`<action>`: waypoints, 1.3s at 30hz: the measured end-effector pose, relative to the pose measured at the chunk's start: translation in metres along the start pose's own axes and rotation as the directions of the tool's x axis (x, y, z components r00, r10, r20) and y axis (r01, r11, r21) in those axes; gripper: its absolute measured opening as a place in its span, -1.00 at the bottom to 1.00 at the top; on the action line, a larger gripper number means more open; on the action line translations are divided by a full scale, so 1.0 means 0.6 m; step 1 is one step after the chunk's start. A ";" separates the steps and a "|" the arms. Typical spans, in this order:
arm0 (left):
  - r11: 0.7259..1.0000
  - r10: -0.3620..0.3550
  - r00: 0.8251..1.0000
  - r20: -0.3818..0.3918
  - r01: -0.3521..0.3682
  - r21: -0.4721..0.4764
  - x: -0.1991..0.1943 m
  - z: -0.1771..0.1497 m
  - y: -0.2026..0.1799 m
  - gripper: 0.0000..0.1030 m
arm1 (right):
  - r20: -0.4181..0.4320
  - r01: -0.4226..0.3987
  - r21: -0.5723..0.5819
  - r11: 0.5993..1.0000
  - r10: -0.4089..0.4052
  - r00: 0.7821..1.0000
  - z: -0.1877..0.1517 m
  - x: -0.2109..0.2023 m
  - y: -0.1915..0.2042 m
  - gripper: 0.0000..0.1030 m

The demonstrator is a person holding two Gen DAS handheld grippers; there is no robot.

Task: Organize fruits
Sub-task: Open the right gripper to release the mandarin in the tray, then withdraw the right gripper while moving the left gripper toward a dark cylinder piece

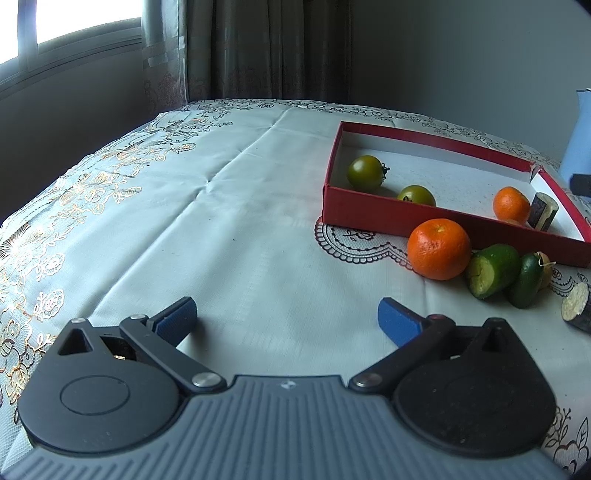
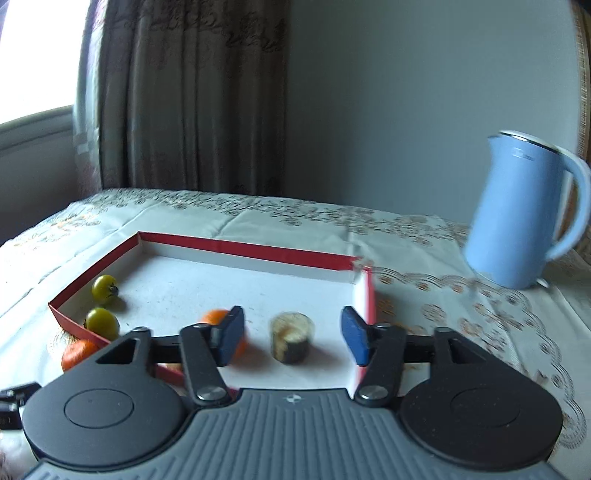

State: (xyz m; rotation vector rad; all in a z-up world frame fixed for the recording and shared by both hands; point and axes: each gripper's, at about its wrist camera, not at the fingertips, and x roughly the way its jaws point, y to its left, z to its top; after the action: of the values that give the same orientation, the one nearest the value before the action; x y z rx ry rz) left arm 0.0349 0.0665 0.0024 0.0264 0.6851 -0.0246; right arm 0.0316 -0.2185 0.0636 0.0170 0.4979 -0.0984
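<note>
table (image 1: 240,221), white patterned cloth | on it: red box (image 1: 369,212), orange (image 1: 439,248), kettle (image 2: 524,210)

Daylit window (image 1: 74,22), brown curtain (image 2: 192,92), grey wall (image 2: 388,92), floral-clothed table (image 1: 221,221).

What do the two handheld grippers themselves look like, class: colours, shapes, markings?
Both match. The left gripper and the right gripper each have a grey ribbed body with a small white emblem, two round black discs, black linkage arms with silver pivot screws, and flat blue pads on the fingers. No cables, hands or sleeves show.
</note>
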 end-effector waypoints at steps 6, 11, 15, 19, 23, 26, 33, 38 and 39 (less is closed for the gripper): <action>1.000 0.002 1.000 0.006 -0.002 0.004 -0.001 -0.002 -0.005 1.00 | -0.048 0.086 0.122 0.989 -0.081 0.996 -0.072 -0.061 -0.117 0.49; 0.996 0.009 0.998 0.059 -0.014 0.084 -0.019 -0.008 -0.028 1.00 | -0.188 0.165 0.134 0.977 -0.138 0.972 -0.125 -0.053 -0.162 0.57; 0.989 -0.053 0.993 0.107 0.037 0.146 -0.051 -0.017 -0.061 1.00 | -0.215 0.169 0.114 0.979 -0.141 0.966 -0.138 -0.048 -0.158 0.79; 0.974 -0.134 0.981 0.142 0.103 0.203 -0.085 -0.019 -0.103 1.00 | -0.228 0.207 0.090 0.974 -0.182 0.956 -0.139 -0.044 -0.153 1.00; 0.956 -0.211 0.965 0.153 0.171 0.240 -0.106 -0.013 -0.149 1.00 | -0.241 0.189 0.136 0.972 -0.153 0.958 -0.140 -0.042 -0.165 1.00; 0.936 -0.259 0.955 0.146 0.210 0.284 -0.111 -0.009 -0.192 1.00 | -0.241 0.187 0.137 0.973 -0.150 0.959 -0.141 -0.043 -0.165 1.00; 0.885 -0.309 0.939 0.153 0.225 0.408 -0.109 -0.018 -0.288 1.00 | -0.240 0.184 0.139 0.973 -0.148 0.959 -0.141 -0.043 -0.165 1.00; 0.868 -0.342 0.933 0.114 0.267 0.419 -0.092 -0.018 -0.317 1.00 | -0.240 0.185 0.139 0.973 -0.148 0.959 -0.141 -0.043 -0.165 1.00; 0.866 -0.348 0.931 0.108 0.275 0.417 -0.089 -0.018 -0.319 1.00 | -0.240 0.184 0.139 0.973 -0.147 0.959 -0.141 -0.043 -0.165 1.00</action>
State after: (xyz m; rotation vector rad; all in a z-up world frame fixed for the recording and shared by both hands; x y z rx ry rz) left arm -0.0192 -0.1238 0.0249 0.3000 0.4870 -0.4770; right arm -0.0412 -0.3116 0.0026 0.1459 0.7210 -0.3044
